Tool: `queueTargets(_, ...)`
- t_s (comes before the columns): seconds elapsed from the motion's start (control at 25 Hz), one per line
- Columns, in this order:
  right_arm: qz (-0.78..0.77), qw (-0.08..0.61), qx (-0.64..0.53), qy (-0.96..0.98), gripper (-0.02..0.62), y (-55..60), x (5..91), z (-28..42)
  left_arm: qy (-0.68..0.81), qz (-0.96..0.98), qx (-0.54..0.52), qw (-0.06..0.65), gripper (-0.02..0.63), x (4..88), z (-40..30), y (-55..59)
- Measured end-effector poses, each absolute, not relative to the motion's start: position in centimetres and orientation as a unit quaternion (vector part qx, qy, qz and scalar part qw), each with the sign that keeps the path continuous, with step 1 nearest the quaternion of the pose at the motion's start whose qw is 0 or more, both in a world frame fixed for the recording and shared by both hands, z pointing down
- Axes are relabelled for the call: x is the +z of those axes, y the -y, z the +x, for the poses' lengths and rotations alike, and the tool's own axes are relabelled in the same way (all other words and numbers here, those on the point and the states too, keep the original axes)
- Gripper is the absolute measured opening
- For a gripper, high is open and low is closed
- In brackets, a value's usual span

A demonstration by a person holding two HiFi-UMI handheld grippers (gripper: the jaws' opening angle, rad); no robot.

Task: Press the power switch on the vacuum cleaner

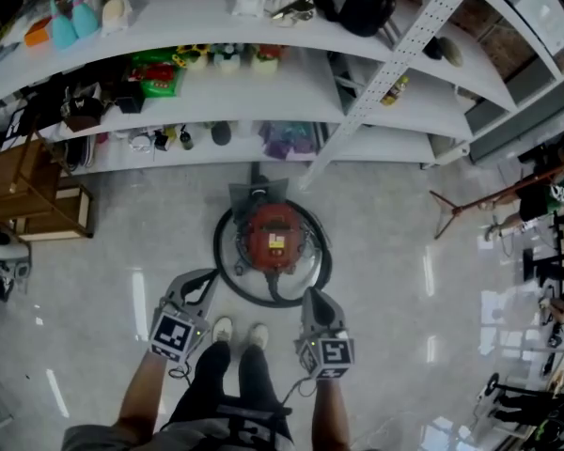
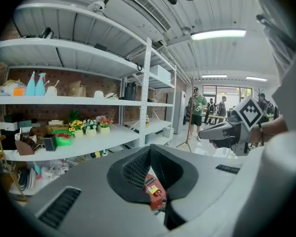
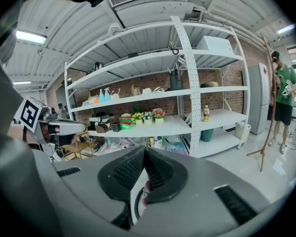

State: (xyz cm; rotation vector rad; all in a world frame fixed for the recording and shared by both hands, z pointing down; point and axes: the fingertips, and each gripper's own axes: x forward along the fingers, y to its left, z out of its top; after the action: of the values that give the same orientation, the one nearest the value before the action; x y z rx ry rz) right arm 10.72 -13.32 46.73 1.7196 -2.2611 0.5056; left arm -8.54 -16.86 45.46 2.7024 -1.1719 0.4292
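red vacuum cleaner on floor: likely heavy, rigid; press switch on top, no grip needed. left tool, right tool closed, empty.

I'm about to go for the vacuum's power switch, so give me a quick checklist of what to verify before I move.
1. Red round vacuum cleaner in view, straight ahead on the glossy grey floor: ok.
2. Power switch picked out on its top: cannot tell, too small.
3. Left hand-held gripper empty, jaws together: ok.
4. Right hand-held gripper empty, jaws together: ok.
5. Black hose looped around the vacuum, off its top: ok.
6. A gripper within touch of the vacuum: not ok, both short of it.
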Motion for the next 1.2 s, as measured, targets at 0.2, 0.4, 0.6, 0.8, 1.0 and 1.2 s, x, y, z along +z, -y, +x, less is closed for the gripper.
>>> queueTargets(0.2, 0.586, 0.141, 0.189, 0.775, 0.009, 14.3, 50.0, 11.3, 0.385, 0.906, 0.153, 0.09, 0.008, 48.1, -7.5, 17.5)
queueTargets(0.4, 0.579, 0.156, 0.197, 0.776, 0.009, 15.1, 53.6, 11.4, 0.379, 0.904, 0.172, 0.099, 0.008, 51.8, -6.6, 17.9)
queueTargets(0.6, 0.575, 0.165, 0.201, 0.776, 0.009, 15.8, 56.5, 11.6, 0.37, 0.905, 0.181, 0.107, 0.008, 55.0, -5.9, 18.2)
queueTargets(0.8, 0.573, 0.162, 0.2, 0.778, 0.009, 16.3, 58.7, 12.0, 0.359, 0.909, 0.188, 0.1, 0.008, 57.0, -5.0, 18.4)
queueTargets(1.0, 0.568, 0.166, 0.208, 0.779, 0.009, 16.2, 60.8, 12.2, 0.356, 0.91, 0.191, 0.098, 0.008, 58.8, -4.2, 17.8)
queueTargets(1.2, 0.568, 0.17, 0.207, 0.779, 0.009, 16.5, 62.8, 12.5, 0.359, 0.907, 0.198, 0.097, 0.008, 60.7, -4.0, 18.0)
